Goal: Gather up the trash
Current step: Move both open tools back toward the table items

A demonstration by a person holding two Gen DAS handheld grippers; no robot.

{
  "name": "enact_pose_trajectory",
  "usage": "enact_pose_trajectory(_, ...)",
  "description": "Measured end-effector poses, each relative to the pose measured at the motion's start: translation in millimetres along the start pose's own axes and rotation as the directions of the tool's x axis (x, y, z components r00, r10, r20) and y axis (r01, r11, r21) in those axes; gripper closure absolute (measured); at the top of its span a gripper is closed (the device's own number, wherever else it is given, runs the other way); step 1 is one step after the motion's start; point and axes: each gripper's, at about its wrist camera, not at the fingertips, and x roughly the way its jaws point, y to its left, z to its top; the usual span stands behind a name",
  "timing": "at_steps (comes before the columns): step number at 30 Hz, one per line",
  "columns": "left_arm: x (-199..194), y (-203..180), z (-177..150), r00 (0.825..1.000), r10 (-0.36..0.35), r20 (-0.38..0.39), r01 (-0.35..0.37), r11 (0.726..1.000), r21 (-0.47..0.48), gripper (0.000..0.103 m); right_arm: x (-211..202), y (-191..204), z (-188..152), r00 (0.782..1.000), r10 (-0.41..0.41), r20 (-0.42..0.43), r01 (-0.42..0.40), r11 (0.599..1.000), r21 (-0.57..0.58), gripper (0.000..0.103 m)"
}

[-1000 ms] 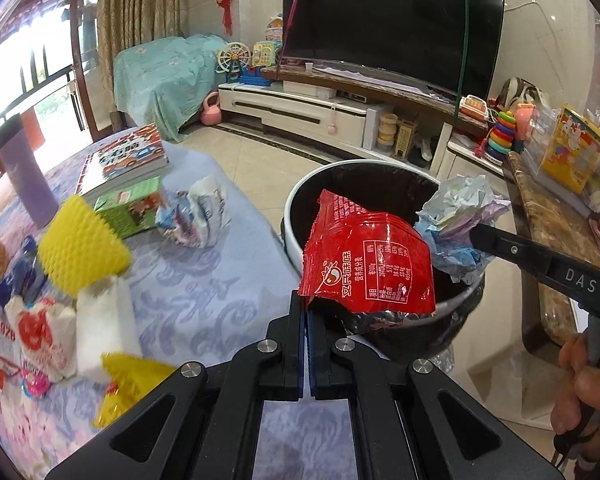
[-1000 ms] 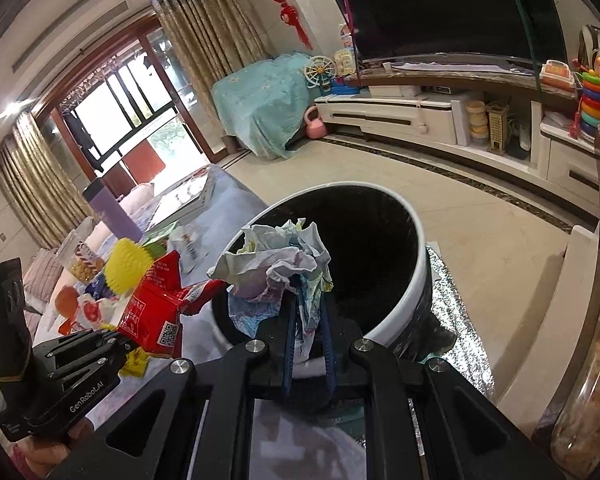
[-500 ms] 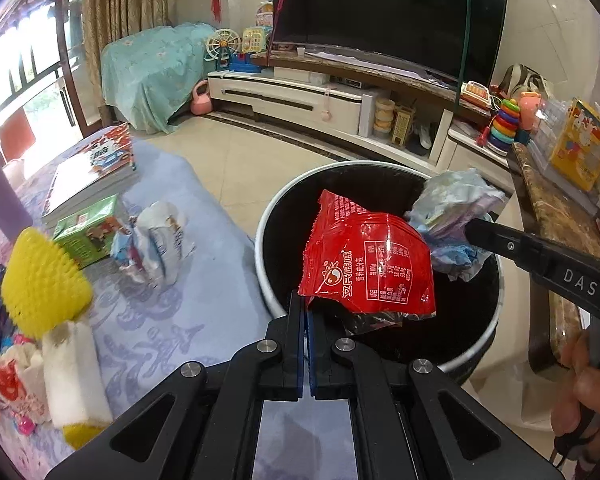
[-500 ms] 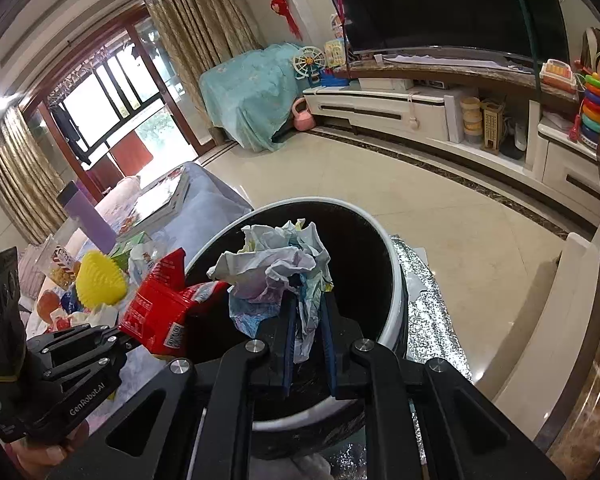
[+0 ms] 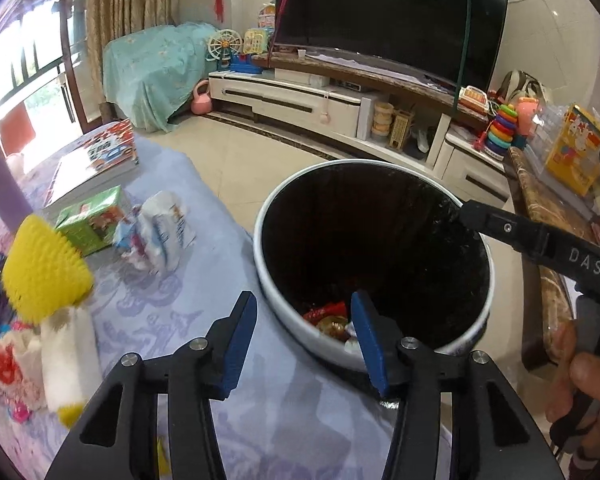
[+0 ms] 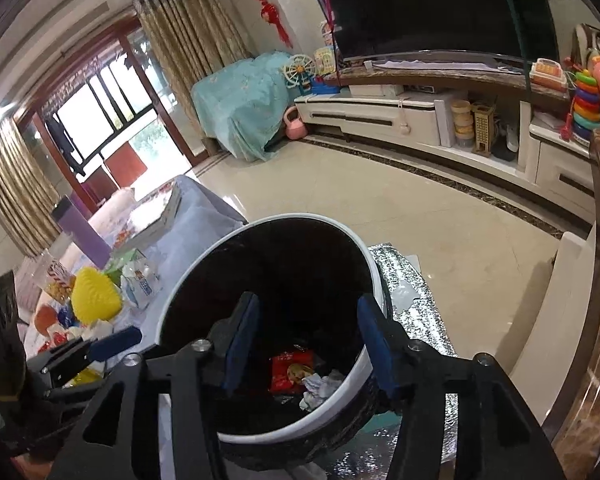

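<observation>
Red snack wrapper (image 6: 290,372) and crumpled paper (image 6: 320,390) lie at the bottom of the black-lined trash bin (image 5: 380,164), just beside the table edge. Left gripper (image 5: 302,340) and right gripper (image 6: 306,340) both above the bin, jaws opening, nothing between them. More trash on the blue tablecloth (image 5: 172,300): yellow foam net (image 5: 44,268), green carton (image 5: 92,220)

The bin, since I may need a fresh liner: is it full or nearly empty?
Nearly empty: the bin shows only a red wrapper and crumpled paper at its bottom.
</observation>
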Motion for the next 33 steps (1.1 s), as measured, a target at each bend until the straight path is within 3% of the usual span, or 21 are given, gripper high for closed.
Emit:
enact_pose_trajectory(6, -38, 18, -34, 0.999, -0.013, 0.04, 0.015, 0.998, -0.061, 0.05, -16, 18, -12, 0.998, 0.049, 0.038, -0.049, 0.999, 0.014, 0.025)
enact_pose_trajectory(15, -94, 57, -85, 0.998, -0.005, 0.057, 0.014, 0.987, -0.157, 0.05, -27, 58, -41, 0.992, 0.127, 0.024, -0.127, 0.992, -0.008, 0.021)
enact_pose_trajectory(26, -154, 104, -142, 0.996, 0.063, 0.06, -0.045, 0.962, -0.27, 0.05, -20, 105, -77, 0.98, 0.194, -0.044, -0.196, 0.98, -0.044, 0.021)
enact_pose_trajectory(33, -168, 126, -152, 0.993, 0.106, 0.048, -0.085, 0.942, -0.323, 0.05, -12, 141, -96, 0.966, 0.241, -0.096, -0.249, 0.965, -0.084, 0.021)
